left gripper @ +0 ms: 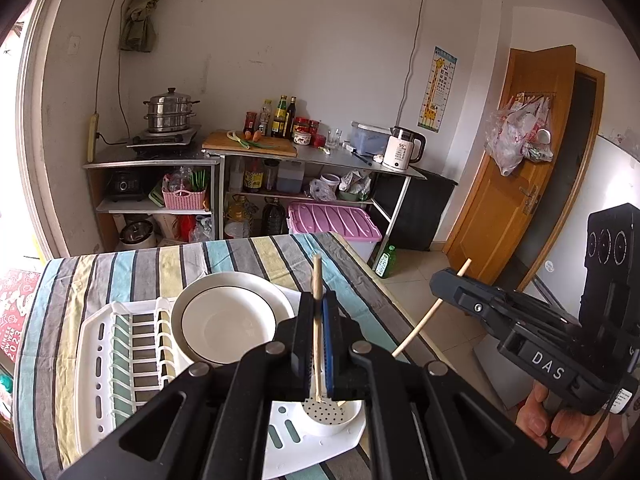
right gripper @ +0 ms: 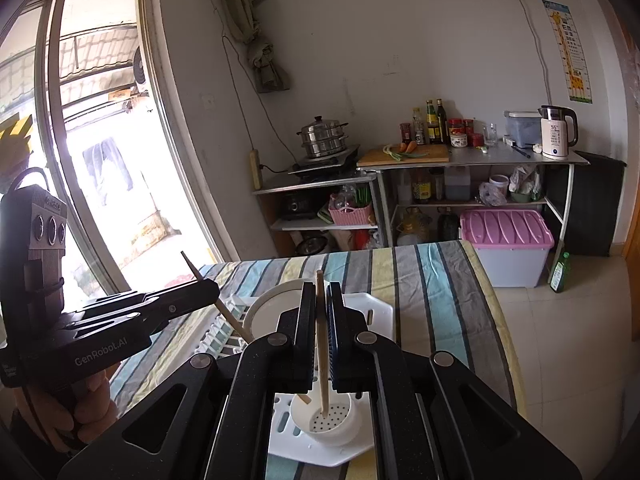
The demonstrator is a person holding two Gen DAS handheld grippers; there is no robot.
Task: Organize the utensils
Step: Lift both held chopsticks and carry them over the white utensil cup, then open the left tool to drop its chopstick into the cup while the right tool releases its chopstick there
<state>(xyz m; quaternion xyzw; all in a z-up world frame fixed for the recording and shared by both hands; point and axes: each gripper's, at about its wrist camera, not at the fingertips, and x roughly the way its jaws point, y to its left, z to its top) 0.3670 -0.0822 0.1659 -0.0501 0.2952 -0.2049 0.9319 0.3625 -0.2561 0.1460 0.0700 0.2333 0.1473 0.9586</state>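
Above white cutlery cup (right gripper: 326,420), both grippers' fingers clamp chopsticks, left gripper (right gripper: 212,290) marked "GenRobot.AI", right gripper (left gripper: 442,282) "DAS"

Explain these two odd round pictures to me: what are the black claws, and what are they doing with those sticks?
No robot here: a person holds a black two-finger gripper in each hand, each carrying a wide-angle camera that looks along its fingers. One picture comes from the left gripper, the other from the right gripper; each also shows the other gripper off to the side.

Both grippers are shut, each on one wooden chopstick: the left chopstick and the right chopstick.

Below them, a table with a striped cloth carries a white dish rack, with a white plate resting at its far side. At the rack's near end sits a round perforated utensil cup. The chopsticks' lower ends point into it.
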